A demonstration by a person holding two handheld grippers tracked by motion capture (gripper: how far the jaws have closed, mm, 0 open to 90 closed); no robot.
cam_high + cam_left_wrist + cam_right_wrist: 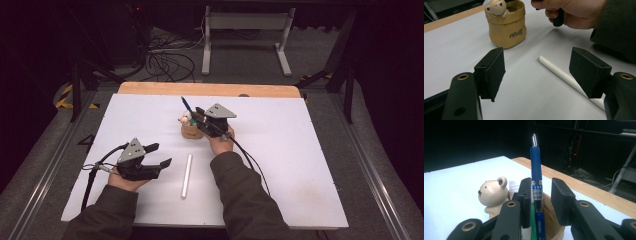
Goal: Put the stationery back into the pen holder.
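A tan pen cup [191,132] with a small bear figure [492,193] on its rim stands at the middle of the white board. A blue pen [535,162] stands upright in the cup [507,27], tip up. My right gripper [199,116] is at the cup, and its jaws stand either side of the pen [186,105]. One pad lies against the pen, while the other stands a small gap off it, so the gripper [541,181] is open. My left gripper [161,154] rests open and empty at the front left. A white pen [186,175] lies flat beside it.
The white board [300,165] lies on a wooden table whose edge [210,89] shows at the back. Behind it, a white metal stand [245,22] and loose cables [170,62] are on the floor. The white pen [559,72] lies just beyond my left gripper [537,53].
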